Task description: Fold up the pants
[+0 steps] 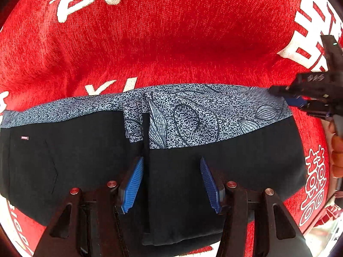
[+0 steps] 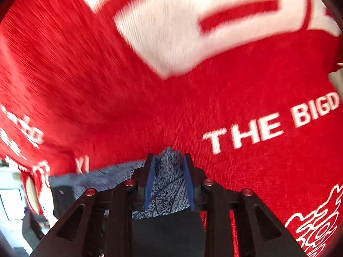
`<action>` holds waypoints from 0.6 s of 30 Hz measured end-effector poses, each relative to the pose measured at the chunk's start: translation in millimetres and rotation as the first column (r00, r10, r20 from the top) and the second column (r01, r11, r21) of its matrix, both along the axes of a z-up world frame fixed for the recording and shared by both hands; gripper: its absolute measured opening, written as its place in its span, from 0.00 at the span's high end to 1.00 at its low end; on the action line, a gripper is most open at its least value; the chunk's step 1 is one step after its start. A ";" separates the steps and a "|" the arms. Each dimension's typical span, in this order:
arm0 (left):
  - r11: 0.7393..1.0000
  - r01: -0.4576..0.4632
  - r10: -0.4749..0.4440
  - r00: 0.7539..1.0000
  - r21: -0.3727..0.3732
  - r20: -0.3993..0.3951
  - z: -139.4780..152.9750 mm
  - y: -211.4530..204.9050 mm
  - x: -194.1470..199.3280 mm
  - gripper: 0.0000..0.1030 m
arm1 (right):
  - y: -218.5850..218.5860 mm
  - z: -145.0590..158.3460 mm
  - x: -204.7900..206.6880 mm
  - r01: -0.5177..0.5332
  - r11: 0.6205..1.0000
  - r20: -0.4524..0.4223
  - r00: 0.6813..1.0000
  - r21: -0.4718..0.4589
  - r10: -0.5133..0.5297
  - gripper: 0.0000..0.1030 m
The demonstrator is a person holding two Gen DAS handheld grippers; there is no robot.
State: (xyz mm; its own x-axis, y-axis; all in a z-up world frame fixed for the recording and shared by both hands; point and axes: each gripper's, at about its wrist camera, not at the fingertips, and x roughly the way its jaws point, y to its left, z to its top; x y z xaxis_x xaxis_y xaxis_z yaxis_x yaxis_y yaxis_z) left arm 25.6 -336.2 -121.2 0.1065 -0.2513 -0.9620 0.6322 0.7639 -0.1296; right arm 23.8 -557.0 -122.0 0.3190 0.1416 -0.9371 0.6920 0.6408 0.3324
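Black pants (image 1: 246, 160) with a blue-speckled patterned lining (image 1: 193, 117) at the waistband lie on a red cloth. In the left wrist view my left gripper (image 1: 171, 165) is open, its blue pads (image 1: 133, 182) hovering over the black fabric near the fly. My right gripper (image 1: 287, 98) shows at the right edge of that view, at the waistband's right corner. In the right wrist view the right gripper (image 2: 168, 160) is shut on the patterned waistband (image 2: 168, 182), which bunches up between the pads.
The red cloth (image 1: 171, 42) with white lettering covers the whole surface under the pants. It also shows in the right wrist view (image 2: 107, 85). A person's fingers (image 1: 336, 150) show at the far right. Room background shows at lower left of the right wrist view.
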 end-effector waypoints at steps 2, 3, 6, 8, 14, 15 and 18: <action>1.000 0.006 -0.006 1.000 -0.001 0.008 -0.4 0.5 -2.3 0.46 | 2.3 -7.4 5.3 -0.036 0.998 -0.041 0.999 -0.042 0.034 0.73; 1.000 0.012 -0.012 1.000 0.001 0.014 -0.7 0.5 -3.7 0.46 | 5.9 -10.2 9.6 -0.058 0.996 -0.057 0.997 -0.064 0.054 0.73; 1.000 0.022 -0.022 0.999 0.007 0.026 -1.7 -1.1 -9.0 0.46 | 14.5 -9.5 18.8 -0.102 0.984 -0.088 0.992 -0.147 0.090 0.71; 1.000 0.020 -0.020 1.000 0.004 0.018 -1.7 -0.9 -6.5 0.46 | 16.8 -6.8 17.9 -0.086 0.981 -0.091 0.993 -0.176 0.071 0.68; 0.999 -0.043 0.043 0.999 -0.011 -0.025 14.5 3.3 8.9 0.46 | 19.8 24.5 -6.7 -0.038 0.977 -0.036 0.999 -0.208 0.031 0.62; 0.998 -0.060 0.059 0.998 -0.031 -0.028 20.5 4.2 11.8 0.46 | 25.0 30.3 -12.5 -0.049 0.975 -0.028 0.999 -0.215 0.044 0.61; 0.993 -0.075 0.074 0.997 -0.090 -0.019 37.7 -1.4 19.4 0.46 | 39.7 39.3 -26.2 -0.072 0.972 -0.027 0.997 -0.222 0.068 0.61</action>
